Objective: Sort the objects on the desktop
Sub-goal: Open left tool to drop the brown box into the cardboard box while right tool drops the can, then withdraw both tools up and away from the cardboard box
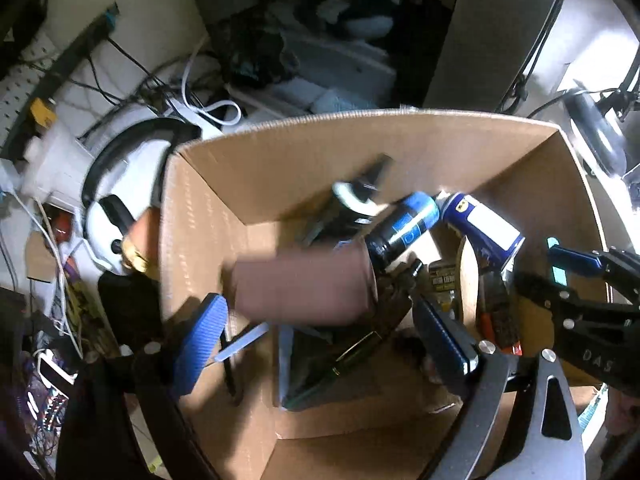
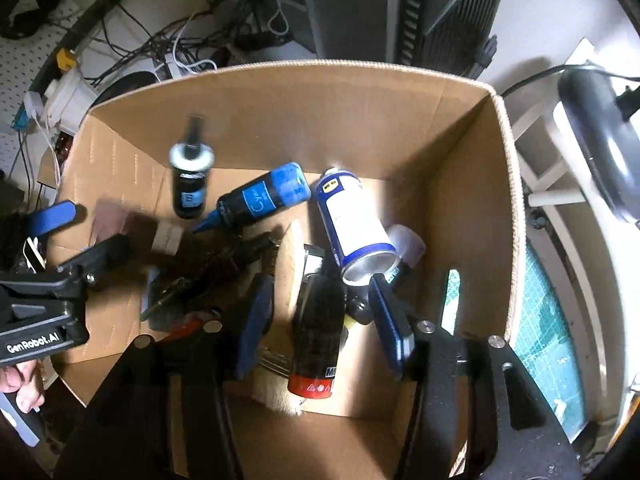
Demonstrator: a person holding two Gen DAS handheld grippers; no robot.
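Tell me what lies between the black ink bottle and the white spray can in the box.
In the right wrist view, the blue-labelled ink bottle lies tilted between the black ink bottle and the white spray can.

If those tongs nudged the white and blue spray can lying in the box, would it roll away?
Probably a little. The spray can is a smooth round cylinder lying on its side, so it likely rolls. Clutter packed around it in the cardboard box should stop it quickly. Its metal skin may be slippery.

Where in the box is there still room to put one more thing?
Bare cardboard floor shows at the box's right side, beside the white spray can, and in the near corner. The middle, around the blue-capped bottle, is crowded.
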